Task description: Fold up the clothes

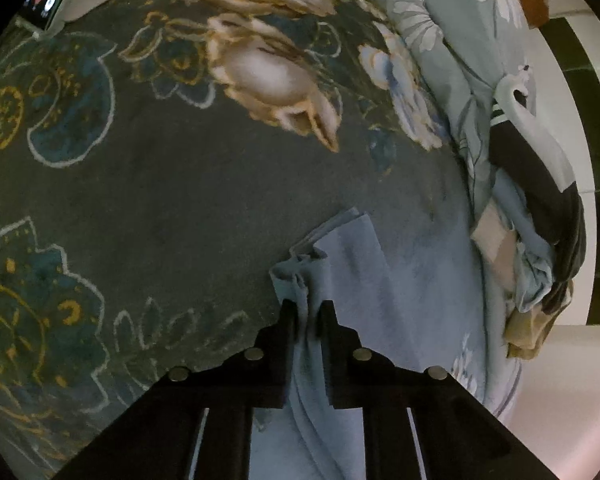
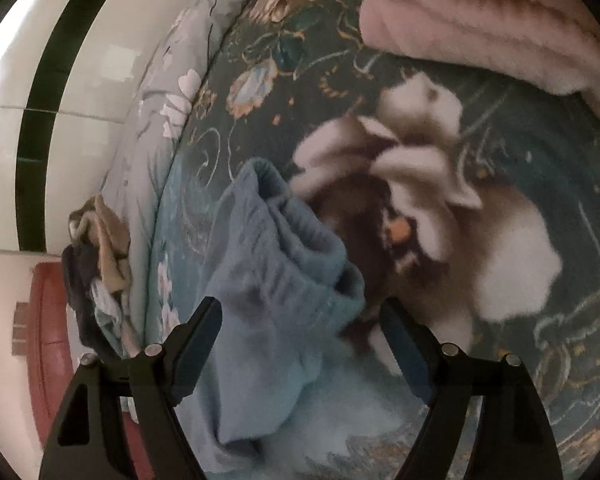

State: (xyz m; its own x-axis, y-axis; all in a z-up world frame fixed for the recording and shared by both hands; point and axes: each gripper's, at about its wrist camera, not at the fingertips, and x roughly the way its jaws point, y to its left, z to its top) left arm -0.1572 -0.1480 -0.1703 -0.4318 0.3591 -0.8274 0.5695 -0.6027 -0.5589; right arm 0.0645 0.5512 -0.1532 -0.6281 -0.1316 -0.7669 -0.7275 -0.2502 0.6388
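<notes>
A light blue garment [image 1: 364, 272] lies on a dark floral blanket [image 1: 180, 184]. My left gripper [image 1: 309, 308] is shut on a bunched fold of it near its corner. In the right wrist view the same blue garment [image 2: 276, 264] shows its gathered waistband end, crumpled on the blanket [image 2: 540, 184]. My right gripper [image 2: 300, 312] is open, its fingers either side of the waistband end and just above it, holding nothing.
A heap of other clothes [image 1: 540, 240], dark, blue and tan, lies at the bed's edge, also in the right wrist view [image 2: 96, 264]. A rolled pink blanket [image 2: 480, 20] lies at the far side. A pale floral sheet [image 1: 452, 20] and tiled wall [image 2: 60, 80] border the bed.
</notes>
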